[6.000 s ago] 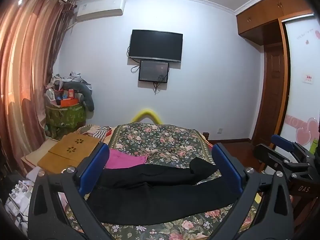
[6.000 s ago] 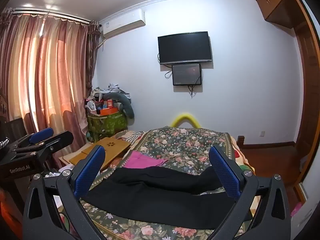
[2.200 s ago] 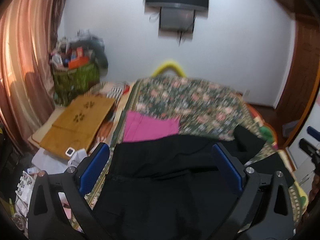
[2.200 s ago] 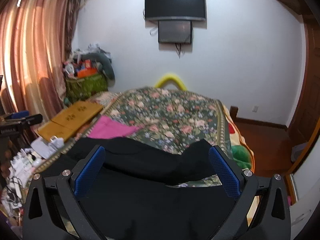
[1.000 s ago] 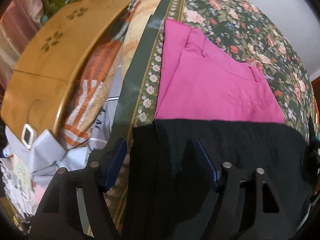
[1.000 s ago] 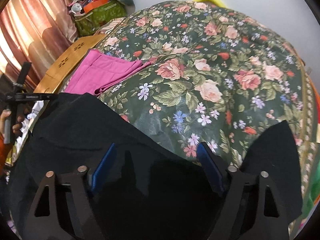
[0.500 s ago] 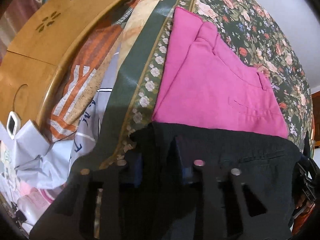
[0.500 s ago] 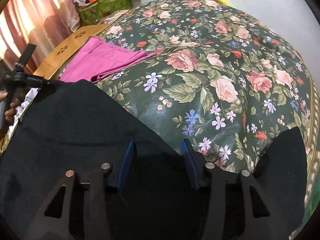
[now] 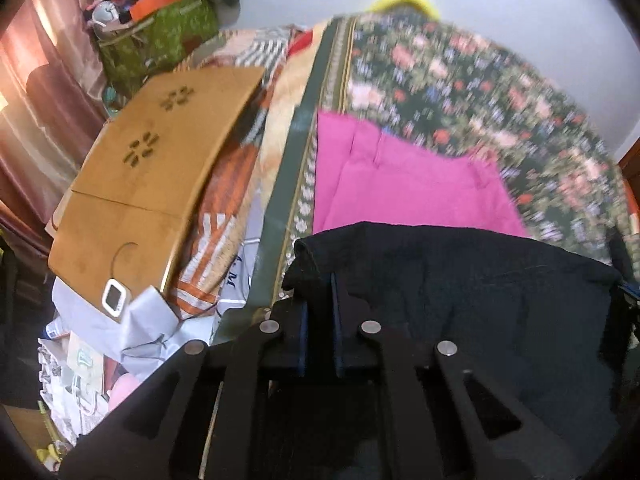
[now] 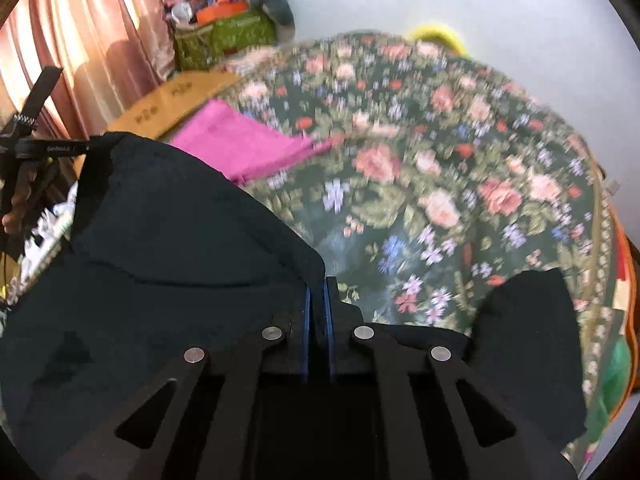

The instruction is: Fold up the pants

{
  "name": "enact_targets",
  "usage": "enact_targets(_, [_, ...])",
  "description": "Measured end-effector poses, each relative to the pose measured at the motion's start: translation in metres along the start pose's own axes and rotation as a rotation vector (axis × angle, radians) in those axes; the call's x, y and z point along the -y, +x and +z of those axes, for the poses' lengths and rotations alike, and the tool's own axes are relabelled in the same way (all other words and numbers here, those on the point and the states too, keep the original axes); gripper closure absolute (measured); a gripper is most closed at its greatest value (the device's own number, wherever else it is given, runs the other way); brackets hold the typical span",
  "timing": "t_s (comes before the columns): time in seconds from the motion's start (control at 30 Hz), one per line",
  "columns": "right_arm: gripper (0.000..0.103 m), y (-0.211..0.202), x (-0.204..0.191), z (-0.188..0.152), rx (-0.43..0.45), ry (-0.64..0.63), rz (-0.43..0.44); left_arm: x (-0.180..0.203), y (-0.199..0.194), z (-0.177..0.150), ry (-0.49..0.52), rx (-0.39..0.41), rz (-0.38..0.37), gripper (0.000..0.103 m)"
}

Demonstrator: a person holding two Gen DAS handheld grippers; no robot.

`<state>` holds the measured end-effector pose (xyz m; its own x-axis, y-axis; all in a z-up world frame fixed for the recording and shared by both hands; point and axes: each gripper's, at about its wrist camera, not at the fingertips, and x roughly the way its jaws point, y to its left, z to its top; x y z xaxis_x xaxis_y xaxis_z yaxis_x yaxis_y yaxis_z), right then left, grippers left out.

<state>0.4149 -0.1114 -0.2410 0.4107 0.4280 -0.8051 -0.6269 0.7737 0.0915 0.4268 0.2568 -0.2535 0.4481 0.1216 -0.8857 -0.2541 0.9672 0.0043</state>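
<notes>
Two clamps closed: my left gripper (image 9: 319,280) and right gripper (image 10: 318,284) each pinch the black cloth pants (image 10: 168,248), at six o'clock on the floral bedspread (image 10: 460,168), first fold pending.

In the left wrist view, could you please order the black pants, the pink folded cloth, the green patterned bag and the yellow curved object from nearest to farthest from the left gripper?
1. Black pants: clamped in the left gripper.
2. Pink folded cloth: just beyond, on the bed.
3. Green patterned bag: far left, by the curtain.
4. Yellow curved object: behind the bed's far end.
</notes>
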Motion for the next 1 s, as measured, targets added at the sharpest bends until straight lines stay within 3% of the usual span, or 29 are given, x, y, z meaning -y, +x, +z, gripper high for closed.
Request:
enact_targets(0.23, [0.098,-0.065,-0.032,-0.007,0.084,-0.028,-0.001,-0.004,-0.074,-0.026,0.031,0.097,-0.026,0.095])
enact_targets(0.47, [0.098,-0.111,-0.061,-0.04,0.115,-0.034,0.005,-0.022,-0.133,-0.079,0.029,0.153,-0.042,0.096])
enact_targets(1.0, [0.098,-0.145,-0.111,-0.123,0.098,-0.019,0.08,-0.059,-0.159,-0.197,-0.045,0.118,-0.063,0.101])
